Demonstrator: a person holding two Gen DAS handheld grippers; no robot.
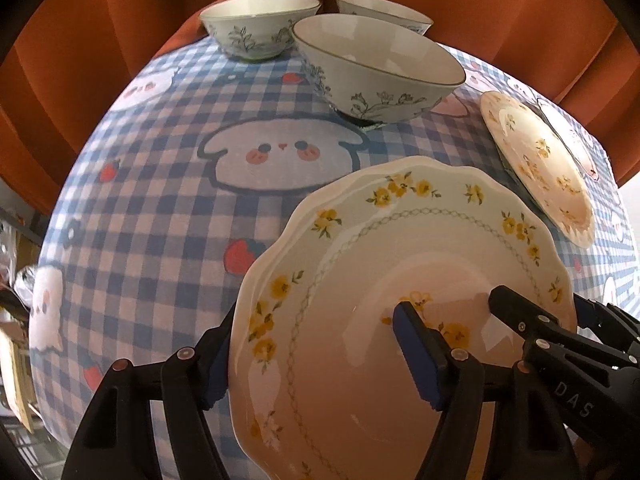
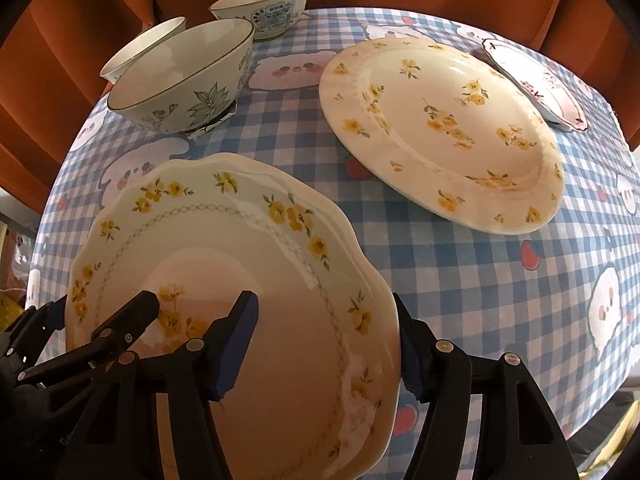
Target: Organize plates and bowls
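Plate (image 1: 400, 300), scalloped, yellow flowers: rim caught between both jaws, left gripper (image 1: 320, 352) and right gripper (image 2: 324, 344) straddling opposite edges, apparently gripping. Beyond the jaws: round plate (image 2: 440, 128), three bowls (image 1: 380, 68) on the worktop (image 1: 160, 200). Risk: uneven pull could slip the glazed rim.

- A round table carried a blue-and-white gingham tablecloth (image 1: 168, 216) printed with white cartoon animal faces and red strawberries.
- Rust-orange pleated curtains (image 1: 100, 40) hung directly behind the table.
- Cluttered, indistinct items (image 1: 16, 280) lay beyond the table's left edge.
- Lighting was soft and warm.
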